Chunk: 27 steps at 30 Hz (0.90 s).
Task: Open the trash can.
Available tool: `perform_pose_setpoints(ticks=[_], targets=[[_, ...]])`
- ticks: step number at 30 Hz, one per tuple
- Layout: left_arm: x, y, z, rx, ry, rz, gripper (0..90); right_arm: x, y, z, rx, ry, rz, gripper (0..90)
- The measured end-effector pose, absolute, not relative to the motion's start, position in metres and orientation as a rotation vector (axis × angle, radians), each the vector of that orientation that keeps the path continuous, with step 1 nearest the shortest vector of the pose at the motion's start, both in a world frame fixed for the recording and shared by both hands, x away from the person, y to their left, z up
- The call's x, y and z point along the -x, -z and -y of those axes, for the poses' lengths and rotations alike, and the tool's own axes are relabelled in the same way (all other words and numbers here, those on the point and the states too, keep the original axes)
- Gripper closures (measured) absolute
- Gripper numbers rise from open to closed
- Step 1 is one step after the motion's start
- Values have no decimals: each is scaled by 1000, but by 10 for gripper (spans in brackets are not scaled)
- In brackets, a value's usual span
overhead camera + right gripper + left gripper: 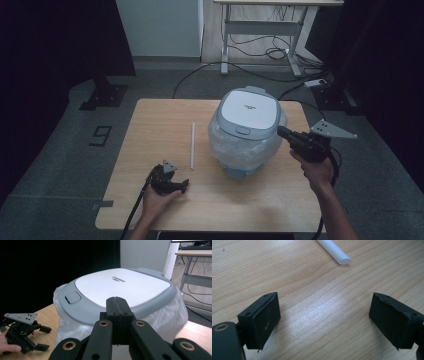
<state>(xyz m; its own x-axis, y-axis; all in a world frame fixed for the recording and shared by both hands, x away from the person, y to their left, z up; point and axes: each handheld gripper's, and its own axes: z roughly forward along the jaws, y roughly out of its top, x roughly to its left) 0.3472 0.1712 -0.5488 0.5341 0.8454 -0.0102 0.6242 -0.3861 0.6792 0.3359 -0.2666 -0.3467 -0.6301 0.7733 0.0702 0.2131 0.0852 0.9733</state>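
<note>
From the high view, I see the rice cooker (248, 127), plastic-wrapped, mid-table (150, 200); my right tongs (281, 131) sit at its lid edge. Left gripper view: left tongs (322, 320) released, a white tube (335, 251) ahead. Right gripper view: clenched, empty. Bulky, probably heavy, slippery wrap; I'd press the lid button (72, 297).

Rod (334, 251): cut off by top edge in left gripper view, one end seen.
Rice cooker (120, 287): base hidden behind right tool (116, 305); lid lettering too small to read.
Worktop (150, 120): near edge partly hidden by forearms.
</note>
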Motion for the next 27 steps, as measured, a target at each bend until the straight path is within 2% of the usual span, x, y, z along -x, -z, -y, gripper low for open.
perform_pose_setpoints(ticks=[27], targets=[[-347, 549, -171, -2139, -451, -1184, 94, -369, 344, 229, -935, -1579, -1999, 900]])
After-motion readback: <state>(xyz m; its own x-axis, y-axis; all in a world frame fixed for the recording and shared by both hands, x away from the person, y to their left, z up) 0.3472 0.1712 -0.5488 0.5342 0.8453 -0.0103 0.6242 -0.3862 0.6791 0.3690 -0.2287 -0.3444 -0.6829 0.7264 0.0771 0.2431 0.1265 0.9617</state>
